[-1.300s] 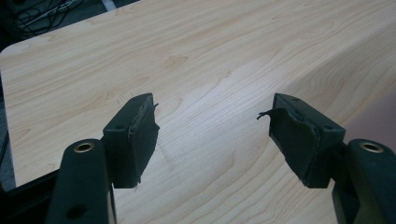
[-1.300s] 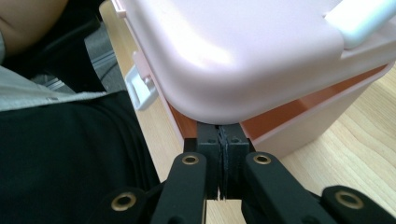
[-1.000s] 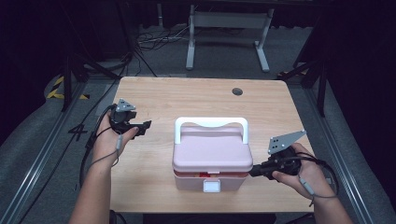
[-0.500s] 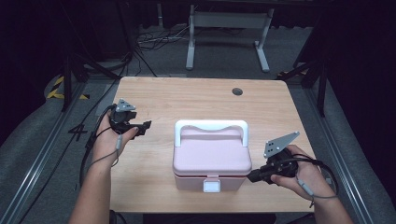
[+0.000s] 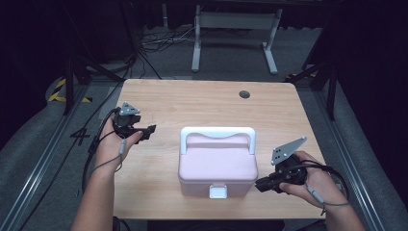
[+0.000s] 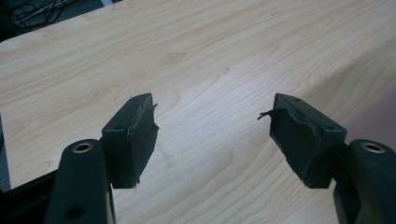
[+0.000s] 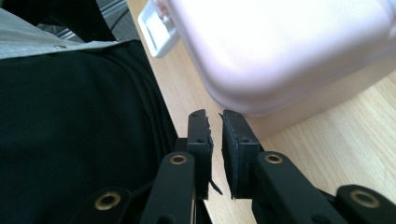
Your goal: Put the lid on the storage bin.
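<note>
Pink box sits mid-table, white latch facing 6 o'clock, handle lying 9-to-3. Left gripper at 9 o'clock, spread wide, empty. Right gripper at 4 o'clock, nearly pinched together, just beside the box.

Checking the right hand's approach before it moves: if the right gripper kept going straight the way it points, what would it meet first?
Probably the pink box: the right gripper points past its near right corner toward the white latch, jaws nearly shut. Depth is unclear; it may graze the corner or slip by.
</note>
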